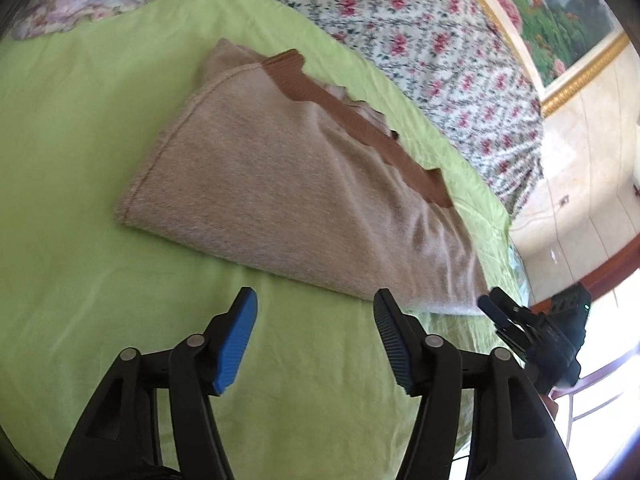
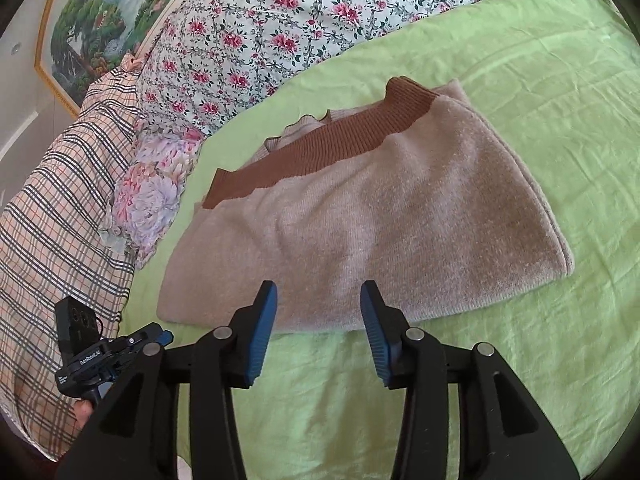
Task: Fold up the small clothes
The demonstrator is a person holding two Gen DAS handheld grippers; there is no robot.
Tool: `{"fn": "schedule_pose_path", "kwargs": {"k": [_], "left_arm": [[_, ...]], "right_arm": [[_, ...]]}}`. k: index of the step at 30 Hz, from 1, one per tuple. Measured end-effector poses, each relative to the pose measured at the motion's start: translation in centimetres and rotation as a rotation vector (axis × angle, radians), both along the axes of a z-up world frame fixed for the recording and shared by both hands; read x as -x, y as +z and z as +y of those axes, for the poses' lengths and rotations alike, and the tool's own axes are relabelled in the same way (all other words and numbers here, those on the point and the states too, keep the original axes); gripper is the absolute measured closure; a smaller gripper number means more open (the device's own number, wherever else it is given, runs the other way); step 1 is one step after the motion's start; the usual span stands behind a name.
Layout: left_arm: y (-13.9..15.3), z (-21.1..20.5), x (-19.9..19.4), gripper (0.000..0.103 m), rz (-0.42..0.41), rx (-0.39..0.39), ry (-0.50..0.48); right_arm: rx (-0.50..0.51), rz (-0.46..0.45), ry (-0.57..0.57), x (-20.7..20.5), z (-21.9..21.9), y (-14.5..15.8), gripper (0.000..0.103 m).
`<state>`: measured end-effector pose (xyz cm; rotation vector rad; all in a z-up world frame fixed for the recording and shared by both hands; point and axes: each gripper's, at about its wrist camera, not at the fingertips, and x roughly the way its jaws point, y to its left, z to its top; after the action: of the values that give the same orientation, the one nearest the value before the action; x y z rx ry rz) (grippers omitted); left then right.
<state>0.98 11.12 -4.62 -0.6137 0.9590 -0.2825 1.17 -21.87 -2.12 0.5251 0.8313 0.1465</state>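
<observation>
A folded beige knit garment (image 1: pixel 288 184) with a brown ribbed band (image 1: pixel 360 128) lies flat on the green sheet (image 1: pixel 72 152). In the left wrist view my left gripper (image 1: pixel 316 300) stands open just short of the garment's near edge, with only sheet between its blue pads (image 1: pixel 236 344). The right gripper (image 1: pixel 494 308) shows at the garment's right corner. In the right wrist view the same garment (image 2: pixel 380 220) fills the middle, brown band (image 2: pixel 320 148) on its far side. My right gripper (image 2: pixel 319 292) is open, its tips over the near fold edge without pressing on it. The left gripper (image 2: pixel 158 334) sits at the lower left.
A floral quilt (image 2: pixel 288 20) is bunched behind the garment, with a plaid cloth (image 2: pixel 60 220) and a floral pillow (image 2: pixel 152 192) to its left. A framed painting (image 2: pixel 100 12) hangs on the wall. The bed's edge and the pale floor (image 1: pixel 568 232) show at the right of the left wrist view.
</observation>
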Motion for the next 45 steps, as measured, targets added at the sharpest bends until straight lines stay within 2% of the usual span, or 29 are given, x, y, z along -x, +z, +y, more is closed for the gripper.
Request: {"fn": "schedule_pose_path", "kwargs": {"k": [7, 13, 15, 19, 20, 21, 22, 23, 24, 28, 31, 34, 36, 38, 39, 42, 45], "left_arm": [[-1.8, 2.0, -0.9, 0.034, 0.045, 0.083, 0.112], [-2.5, 3.3, -3.0, 0.032, 0.042, 0.118, 0.205], [-2.5, 3.2, -3.9, 0.032, 0.035, 0.106, 0.225], [-2.3, 2.8, -6.0, 0.032, 0.006, 0.033, 0.268], [-2.2, 2.7, -6.5, 0.034, -0.001, 0.018, 0.279], [-2.2, 2.7, -6.8, 0.041, -0.005, 0.003, 0.287], [-2.0, 2.6, -7.2, 0.07, -0.013, -0.025, 0.296], [-1.9, 2.3, -7.6, 0.088, -0.018, -0.042, 0.282], [-1.6, 2.0, -8.1, 0.095, -0.022, -0.048, 0.254], [2.7, -1.3, -8.4, 0.096, -0.15, -0.141, 0.165], [6.2, -5.3, -8.6, 0.097, -0.246, -0.164, 0.052], [7.9, -10.3, -9.2, 0.097, -0.302, -0.19, -0.071], [7.7, -13.4, -9.6, 0.097, -0.317, -0.193, -0.154], [6.5, -16.3, -10.1, 0.097, -0.299, -0.207, -0.227], [5.9, -17.2, -10.5, 0.097, -0.285, -0.207, -0.248], [3.7, -19.0, -11.2, 0.097, -0.239, -0.208, -0.291], [2.6, -19.6, -11.5, 0.097, -0.222, -0.219, -0.31]], "right_arm": [[0.005, -0.023, 0.017, 0.1, 0.4, 1.1, 0.057], [-0.004, -0.018, 0.018, -0.7, 0.5, 0.8, 0.057], [-0.001, -0.01, 0.018, -1.3, 0.4, 0.5, 0.057], [-0.005, 0.008, 0.01, -3.2, -0.4, -0.1, 0.057], [-0.009, 0.009, 0.01, -3.8, -0.7, -0.2, 0.057], [-0.014, 0.011, 0.009, -4.5, -1.1, -0.3, 0.057], [-0.016, 0.013, 0.005, -4.9, -1.3, -0.4, 0.057], [-0.02, 0.013, 0.003, -5.6, -1.7, -0.4, 0.057], [-0.025, 0.01, 0.002, -6.0, -2.0, -0.4, 0.057], [-0.034, -0.015, 0.02, -7.6, -3.1, 0.6, 0.057], [-0.13, -0.01, 0.062, -9.1, -4.3, 0.8, 0.057], [-0.214, 0.027, 0.102, -11.3, -5.3, 0.5, 0.057], [-0.303, 0.067, 0.152, -13.1, -5.7, -0.2, 0.05], [-0.453, 0.086, 0.206, -15.1, -5.9, -1.2, 0.026], [-0.5, 0.095, 0.232, -15.9, -5.8, -1.6, 0.022], [-0.518, 0.123, 0.259, -17.9, -4.8, -2.2, 0.021], [-0.443, 0.157, 0.253, -20.0, -3.6, -2.9, 0.022]]}}
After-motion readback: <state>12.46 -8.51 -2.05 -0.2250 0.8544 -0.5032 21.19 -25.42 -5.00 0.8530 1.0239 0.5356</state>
